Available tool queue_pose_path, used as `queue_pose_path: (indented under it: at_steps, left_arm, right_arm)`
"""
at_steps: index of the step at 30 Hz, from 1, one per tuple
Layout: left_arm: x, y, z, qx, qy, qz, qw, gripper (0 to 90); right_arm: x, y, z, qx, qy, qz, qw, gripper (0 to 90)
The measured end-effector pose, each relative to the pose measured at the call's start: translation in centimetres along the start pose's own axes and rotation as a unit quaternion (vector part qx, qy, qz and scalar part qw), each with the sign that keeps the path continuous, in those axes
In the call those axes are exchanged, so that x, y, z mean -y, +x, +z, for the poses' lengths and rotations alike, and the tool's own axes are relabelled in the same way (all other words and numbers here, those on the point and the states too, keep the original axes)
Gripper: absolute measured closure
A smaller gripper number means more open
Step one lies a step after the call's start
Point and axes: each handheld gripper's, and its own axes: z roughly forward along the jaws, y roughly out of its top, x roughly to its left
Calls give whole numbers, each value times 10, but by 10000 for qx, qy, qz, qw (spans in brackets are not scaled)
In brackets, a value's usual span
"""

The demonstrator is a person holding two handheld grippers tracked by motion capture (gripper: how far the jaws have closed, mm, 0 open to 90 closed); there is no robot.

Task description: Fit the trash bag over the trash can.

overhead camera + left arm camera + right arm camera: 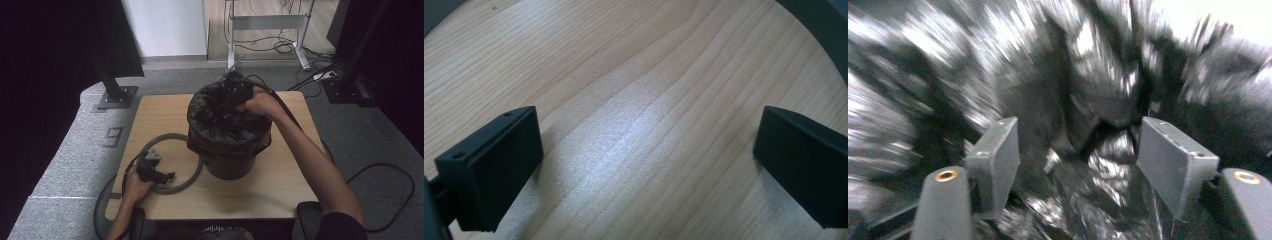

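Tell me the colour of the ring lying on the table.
Grey; the ring shows best in the high view.

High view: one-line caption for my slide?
Right gripper reaches into the black bag lining the bin; left gripper rests open by a grey ring.

The right tool (235, 95) reaches into the bag-lined bin (229, 131) on the table (280, 185).

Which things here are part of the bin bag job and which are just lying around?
In the job: bin, black bag, right gripper reaching into it, grey ring.
Lying about: metal stand, floor cables, power strip.
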Motion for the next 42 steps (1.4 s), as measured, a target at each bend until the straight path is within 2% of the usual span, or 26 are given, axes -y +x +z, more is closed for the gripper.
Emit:
queue_pose_path:
  at_steps: [1, 3, 5, 6, 7, 9, 11, 13, 15, 17, 20, 21, 23, 25, 28, 31, 33, 35, 37, 38, 40, 42]
  left_arm:
    - [0, 0, 0, 5, 5, 5, 10000, 0]
    - [0, 0, 0, 9, 5, 4, 10000, 0]
    - [0, 0, 0, 11, 0, -3, 10000, 0]
    - [0, 0, 0, 10, 1, -7, 10000, 0]
    - [0, 0, 0, 8, 2, -13, 10000, 0]
    - [0, -1, 0, 4, -1, -24, 10000, 0]
    - [1, -1, 0, 12, 0, -15, 10000, 0]
    - [1, -1, 0, 19, -2, -9, 10000, 0]
    - [1, -1, -1, 26, 2, 0, 10000, 0]
    - [1, -1, -1, 25, 1, -1, 10000, 0]
    - [1, -1, -1, 20, 2, -7, 10000, 0]
    - [1, -1, -1, 21, 2, -7, 10000, 0]
    - [1, -1, -1, 23, 4, -2, 10000, 0]
    - [1, -1, -1, 30, 9, 6, 10000, 0]
    - [1, -1, -1, 40, 9, 22, 10000, 0]
    - [2, -1, -1, 46, 10, 32, 10000, 0]
    - [2, -1, -1, 52, 9, 36, 10000, 0]
    - [2, -1, -2, 56, 8, 40, 10000, 0]
    - [2, -1, -2, 57, 9, 41, 10000, 0]
    - [2, -1, -2, 60, 9, 42, 10000, 0]
    - [2, -1, -2, 60, 8, 44, 10000, 0]
    - [2, -1, -2, 61, 8, 43, 10000, 0]
  right_arm:
    - [-3, 3, -5, -50, -123, 2, 9999, 357]
    - [-13, 11, -5, -195, -355, -148, 9991, 366]
    - [-20, 19, 5, -299, -392, -221, 9985, 366]
    - [-24, 23, 18, -420, -333, -260, 9982, 366]
    - [-26, 27, 31, -464, -159, -285, 9984, 361]
    - [-27, 31, 59, -393, 329, -402, 9979, 334]
    - [-23, 32, 83, -338, 736, -498, 9955, 274]
    - [-18, 33, 94, -256, 1066, -545, 9925, 224]
    - [-18, 34, 90, -251, 1027, -486, 9932, 193]
    - [-20, 34, 77, -308, 780, -432, 9955, 182]
    - [-25, 27, 40, -265, 313, -377, 9984, 188]
    - [-25, 22, 24, -162, 93, -353, 9992, 189]
    - [-24, 10, 2, 99, -125, -311, 9994, 202]
    - [-22, -2, -9, 284, -223, -173, 9992, 216]
    - [-16, -13, 0, 357, -60, -115, 9993, 215]
    - [-5, -21, 30, 215, 213, -63, 9995, 197]
    - [5, -25, 51, 169, 347, -12, 9993, 271]
    - [10, -26, 61, 128, 431, 38, 9990, 254]
    - [15, -28, 72, 108, 724, 92, 9973, 205]
    - [16, -28, 75, 185, 868, 94, 9960, 196]
    - [14, -27, 71, 221, 792, 62, 9966, 197]
    - [10, -22, 58, 107, 452, 62, 9989, 195]
